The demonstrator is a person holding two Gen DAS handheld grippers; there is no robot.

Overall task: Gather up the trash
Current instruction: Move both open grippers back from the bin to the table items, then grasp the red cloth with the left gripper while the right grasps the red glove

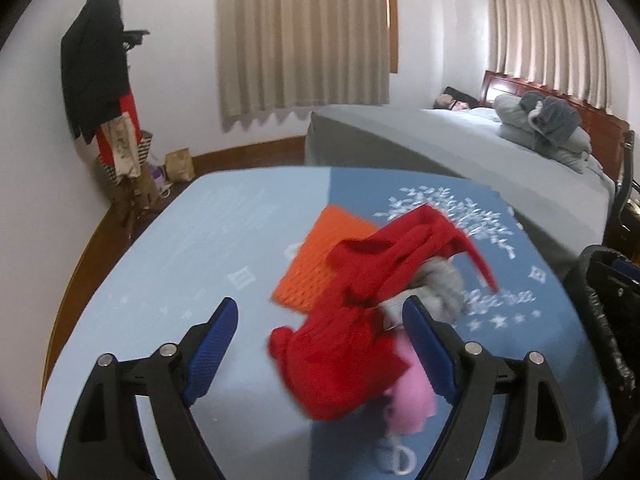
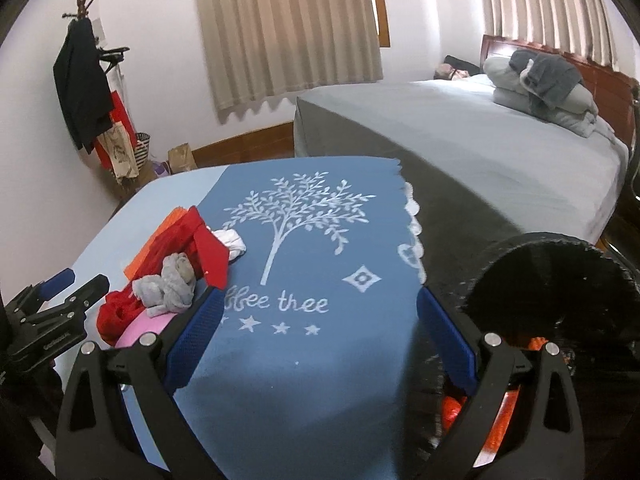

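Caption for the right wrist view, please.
Open right hand-held gripper hovers over the tree-print tablecloth, cloth pile left, black bin right.

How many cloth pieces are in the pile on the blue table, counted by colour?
Red: 1
Orange: 1
Grey: 1
White: 1
Pink: 1
Total: 5 at least; the pile overlaps, so the red cloth may be more than one piece.

Red cloth (image 1: pixel 352 344), grey sock (image 2: pixel 168 286) heaped on blue tablecloth (image 2: pixel 304 360).
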